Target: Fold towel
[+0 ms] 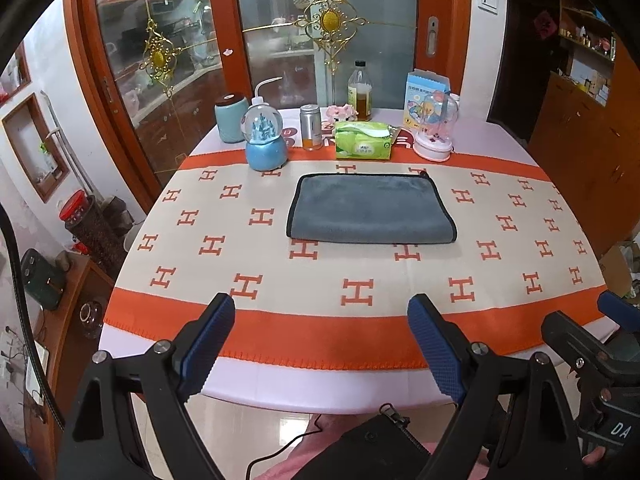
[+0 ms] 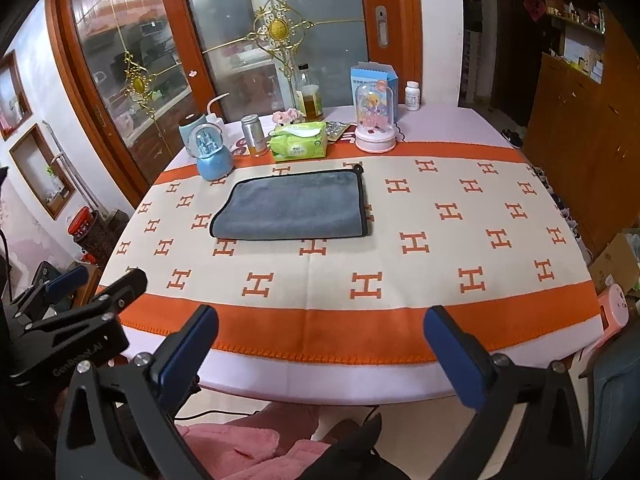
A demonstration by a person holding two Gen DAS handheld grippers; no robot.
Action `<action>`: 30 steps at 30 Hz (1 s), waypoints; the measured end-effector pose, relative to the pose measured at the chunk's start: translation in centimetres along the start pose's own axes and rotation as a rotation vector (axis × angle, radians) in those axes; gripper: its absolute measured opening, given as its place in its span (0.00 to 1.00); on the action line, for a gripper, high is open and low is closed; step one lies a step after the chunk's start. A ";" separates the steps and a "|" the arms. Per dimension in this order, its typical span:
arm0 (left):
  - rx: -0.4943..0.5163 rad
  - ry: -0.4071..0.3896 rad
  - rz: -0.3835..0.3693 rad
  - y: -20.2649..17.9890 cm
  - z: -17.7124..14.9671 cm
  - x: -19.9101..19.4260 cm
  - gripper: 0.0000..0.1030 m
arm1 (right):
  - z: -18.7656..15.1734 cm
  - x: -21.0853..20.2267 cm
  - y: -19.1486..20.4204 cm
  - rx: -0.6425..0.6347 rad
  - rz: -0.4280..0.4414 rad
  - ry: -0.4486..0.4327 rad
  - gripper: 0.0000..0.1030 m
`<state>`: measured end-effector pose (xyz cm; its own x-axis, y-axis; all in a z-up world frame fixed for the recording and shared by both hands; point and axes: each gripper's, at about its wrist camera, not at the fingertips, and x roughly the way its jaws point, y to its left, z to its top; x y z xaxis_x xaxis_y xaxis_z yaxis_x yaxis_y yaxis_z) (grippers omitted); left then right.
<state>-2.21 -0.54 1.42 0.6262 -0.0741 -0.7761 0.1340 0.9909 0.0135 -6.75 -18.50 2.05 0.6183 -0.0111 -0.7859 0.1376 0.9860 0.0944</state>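
Observation:
A grey towel [image 1: 370, 210] with black edging lies folded flat on the patterned tablecloth, past the table's middle; it also shows in the right wrist view [image 2: 294, 206]. My left gripper [image 1: 322, 312] is open and empty, held back over the near table edge, well short of the towel. My right gripper [image 2: 320, 322] is open and empty too, near the front edge. Each gripper shows at the side of the other's view: the right one [image 1: 592, 328] and the left one [image 2: 88, 284].
A row of items stands behind the towel: a blue snow globe [image 1: 266, 142], teal jar [image 1: 231, 118], can [image 1: 311, 126], green tissue pack [image 1: 363, 140], oil bottle [image 1: 360, 92], pink dome [image 1: 436, 128], box [image 1: 426, 96]. The orange-and-cream cloth [image 1: 360, 292] covers the table. Glass doors stand behind.

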 end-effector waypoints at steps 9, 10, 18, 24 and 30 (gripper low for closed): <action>-0.015 0.008 -0.005 0.3 -0.1 0.3 0.99 | -0.1 0.5 0.4 -0.018 0.021 0.011 1.00; -0.016 0.010 -0.006 0.3 -0.1 0.3 0.99 | -0.1 0.4 0.5 -0.020 0.021 0.010 1.00; -0.029 0.003 -0.007 0.4 -0.1 0.3 0.99 | -0.2 0.4 0.6 -0.026 0.030 0.011 1.00; -0.027 -0.003 -0.004 0.3 0.2 0.3 0.99 | -0.4 0.4 0.7 -0.028 0.033 0.012 1.00; -0.028 -0.001 -0.002 0.3 0.2 0.3 0.99 | -0.3 0.4 0.7 -0.029 0.034 0.013 1.00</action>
<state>-1.83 -0.32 1.34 0.6269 -0.0758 -0.7754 0.1133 0.9935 -0.0055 -6.63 -17.81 1.57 0.6120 0.0245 -0.7905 0.0944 0.9901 0.1038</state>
